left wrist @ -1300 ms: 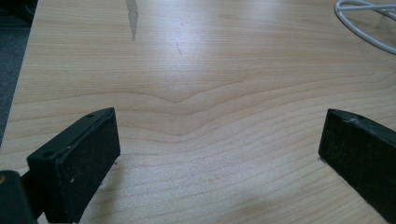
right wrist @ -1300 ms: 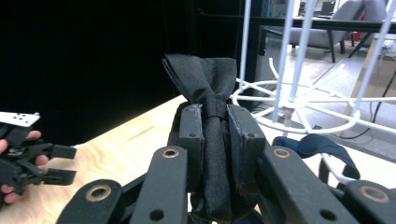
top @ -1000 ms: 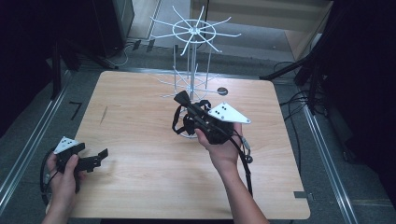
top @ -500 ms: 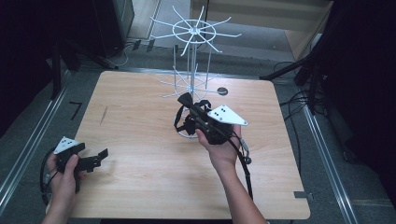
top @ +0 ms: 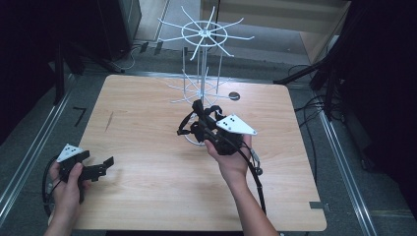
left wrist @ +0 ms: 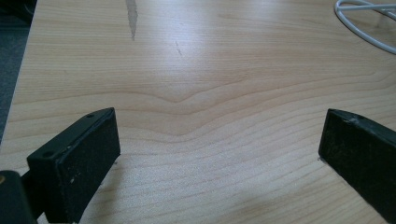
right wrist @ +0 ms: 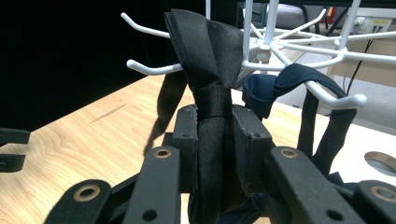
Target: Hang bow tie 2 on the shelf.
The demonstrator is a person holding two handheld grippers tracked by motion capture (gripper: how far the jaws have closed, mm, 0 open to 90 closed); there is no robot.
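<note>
My right gripper (top: 199, 112) hovers over the middle of the table, just in front of a white wire rack (top: 201, 34) with radiating hooks. It is shut on a black bow tie (right wrist: 208, 56), whose knot sits between the jaws while its wings stand up against the lower ring of hooks (right wrist: 299, 44). A navy bow tie (right wrist: 280, 81) hangs over one hook just to the right, its strap drooping. My left gripper (top: 101, 167) rests low at the table's front left corner, open, with bare wood between its pads (left wrist: 74, 158).
The wooden table (top: 147, 123) has a dark streak at its left. A small dark round hole (top: 234, 96) lies right of the rack's foot. Cables trail from the right gripper over the front right. Dark equipment and metal rails surround the table.
The right gripper has edged slightly toward the rack with the black bow tie. The left gripper has stayed put.
</note>
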